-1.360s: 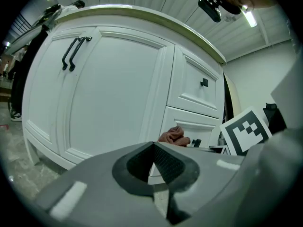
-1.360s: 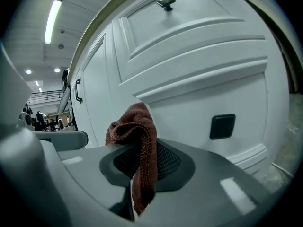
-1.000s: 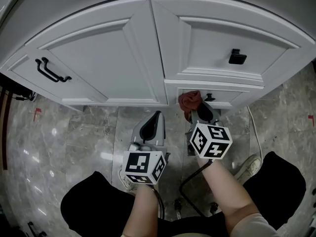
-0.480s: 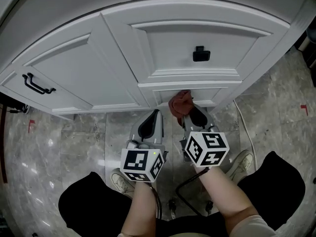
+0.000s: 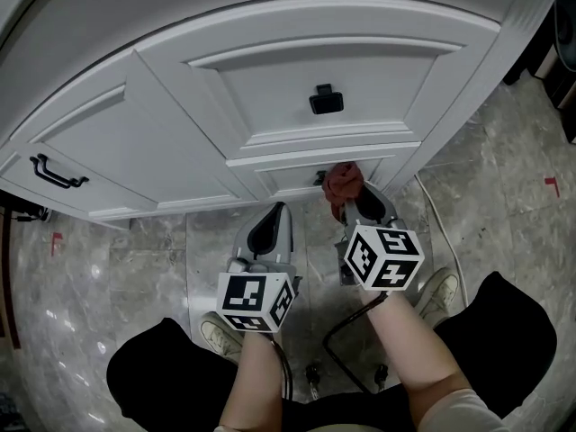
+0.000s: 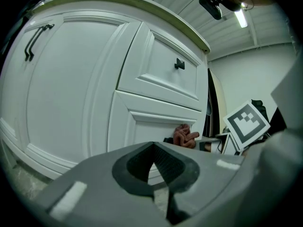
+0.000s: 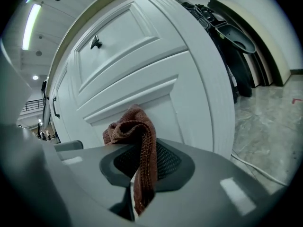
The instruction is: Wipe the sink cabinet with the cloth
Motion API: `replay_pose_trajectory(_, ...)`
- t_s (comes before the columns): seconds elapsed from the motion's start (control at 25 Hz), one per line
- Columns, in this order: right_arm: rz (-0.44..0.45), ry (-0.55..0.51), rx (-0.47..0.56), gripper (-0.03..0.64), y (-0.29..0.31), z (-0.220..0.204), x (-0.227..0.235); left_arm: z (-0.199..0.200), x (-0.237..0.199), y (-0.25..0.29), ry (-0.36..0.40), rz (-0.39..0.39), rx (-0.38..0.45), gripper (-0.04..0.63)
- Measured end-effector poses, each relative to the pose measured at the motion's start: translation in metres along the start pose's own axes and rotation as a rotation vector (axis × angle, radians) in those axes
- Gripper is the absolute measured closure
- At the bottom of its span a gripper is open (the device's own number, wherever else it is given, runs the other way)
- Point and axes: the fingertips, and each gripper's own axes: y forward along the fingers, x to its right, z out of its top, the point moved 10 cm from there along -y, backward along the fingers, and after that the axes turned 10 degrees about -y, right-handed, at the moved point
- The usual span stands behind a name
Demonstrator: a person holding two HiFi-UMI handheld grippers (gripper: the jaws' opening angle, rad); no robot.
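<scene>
The white sink cabinet (image 5: 270,79) fills the top of the head view, with a black knob (image 5: 326,100) on its upper drawer. My right gripper (image 5: 353,202) is shut on a reddish-brown cloth (image 5: 343,182), whose bunched end lies against the lower drawer front (image 5: 297,176). In the right gripper view the cloth (image 7: 137,141) hangs between the jaws in front of the white panel (image 7: 156,103). My left gripper (image 5: 270,229) hangs shut with nothing in it, a little back from the cabinet base, left of the right one. The left gripper view shows its jaws closed, the cloth (image 6: 184,136) beyond them.
A black bar handle (image 5: 52,173) sits on the left cabinet door. Grey marble floor (image 5: 126,268) lies below. A white cable (image 5: 441,228) runs along the floor at the right. The person's shoes (image 5: 443,293) and dark trouser legs are under the grippers.
The cloth and right gripper have slid right along the lower drawer front. The view has shifted, so the cabinet sits further left. The left gripper has stayed shut and idle.
</scene>
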Motion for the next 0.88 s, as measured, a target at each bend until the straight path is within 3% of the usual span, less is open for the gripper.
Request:
replay_pose_trajectory(0.48,-0.097,-0.057,0.018,0.525,-0.015,0.009,0.043,-0.008,0.021,0.026,-0.002,-0.053,-0.022,0.595)
replay_pose_trajectory(0.88,-0.189,-0.036,0.027,0.526,-0.033,0.011,0.070,-0.015,0.038,0.037,0.003,-0.081,-0.038,0.595)
